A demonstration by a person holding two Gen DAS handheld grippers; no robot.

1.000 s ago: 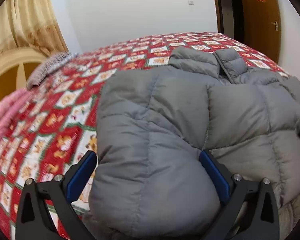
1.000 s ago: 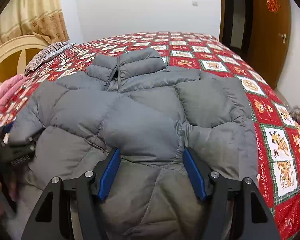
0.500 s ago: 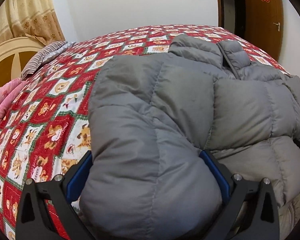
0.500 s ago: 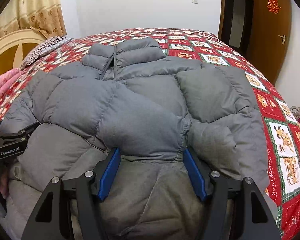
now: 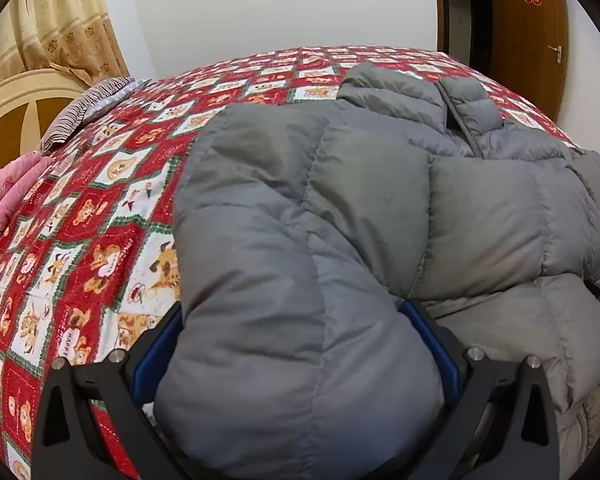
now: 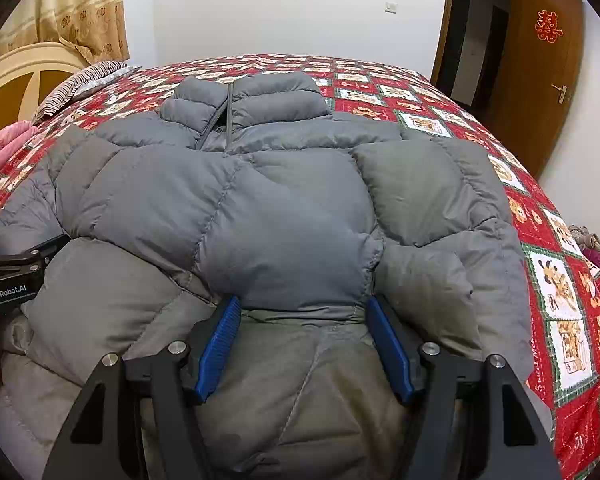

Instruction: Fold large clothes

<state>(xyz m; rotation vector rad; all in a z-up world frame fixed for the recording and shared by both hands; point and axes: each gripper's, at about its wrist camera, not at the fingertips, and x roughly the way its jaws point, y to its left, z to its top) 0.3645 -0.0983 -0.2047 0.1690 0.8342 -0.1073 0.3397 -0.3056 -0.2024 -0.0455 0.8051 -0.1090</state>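
Note:
A grey puffer jacket (image 6: 284,208) lies on the bed, collar at the far end, both sleeves folded in across the front. In the left wrist view the jacket (image 5: 364,216) fills the right half. My left gripper (image 5: 292,316) has its jaws wide apart around a puffy fold of the jacket's left side. My right gripper (image 6: 304,304) has its jaws wide apart, with the folded sleeve end bulging between the blue pads (image 6: 220,336). The left gripper's body (image 6: 12,276) shows at the left edge of the right wrist view.
The bed carries a red patchwork quilt (image 5: 100,216) with bear pictures. A striped pillow (image 5: 84,108) and pink bedding (image 5: 8,196) lie at the left by a cream headboard (image 5: 16,104). A brown door (image 6: 540,68) stands at the right. More clothes (image 6: 592,244) lie beside the bed.
Both grippers have moved closer over the jacket and lower toward it. The jaws stay wide apart. The jacket's folds sit the same way.

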